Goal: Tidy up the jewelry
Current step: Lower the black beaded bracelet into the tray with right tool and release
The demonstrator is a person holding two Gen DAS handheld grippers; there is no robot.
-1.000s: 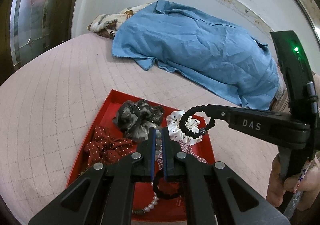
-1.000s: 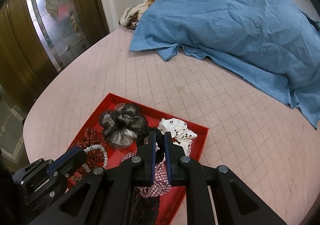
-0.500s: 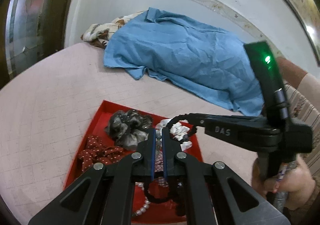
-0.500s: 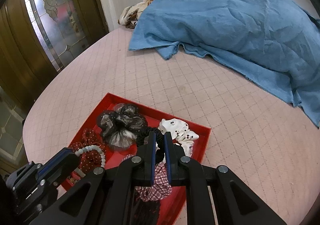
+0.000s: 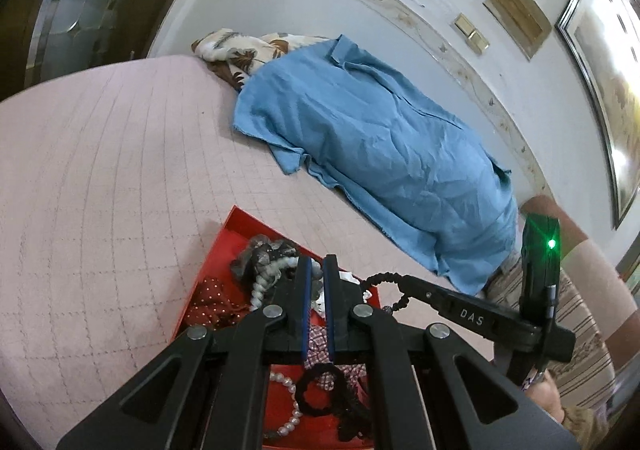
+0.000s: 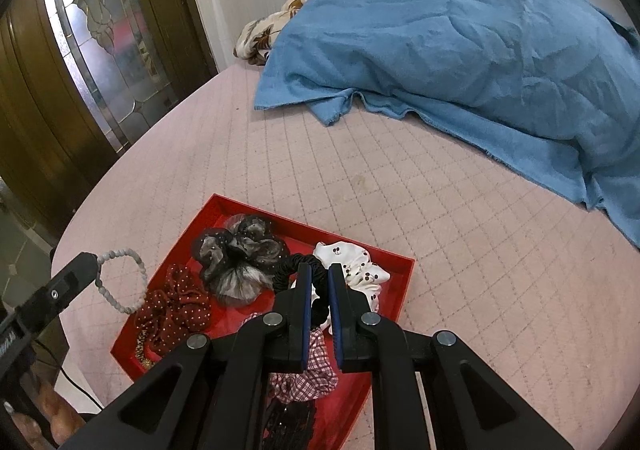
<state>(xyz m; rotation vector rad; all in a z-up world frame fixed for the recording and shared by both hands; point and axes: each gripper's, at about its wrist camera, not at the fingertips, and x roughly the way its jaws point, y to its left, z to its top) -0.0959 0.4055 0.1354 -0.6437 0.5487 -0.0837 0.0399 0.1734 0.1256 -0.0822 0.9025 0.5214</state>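
Lifted higher, left claw pinches pearl bracelet above red tray.

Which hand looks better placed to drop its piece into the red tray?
Probably right: the right tongs hold the black loop above the red tray, while the left tongs dangle the bead bracelet at its left edge.

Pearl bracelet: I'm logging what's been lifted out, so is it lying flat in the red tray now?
No: the pearl bracelet hangs from the left gripper beside the red tray.
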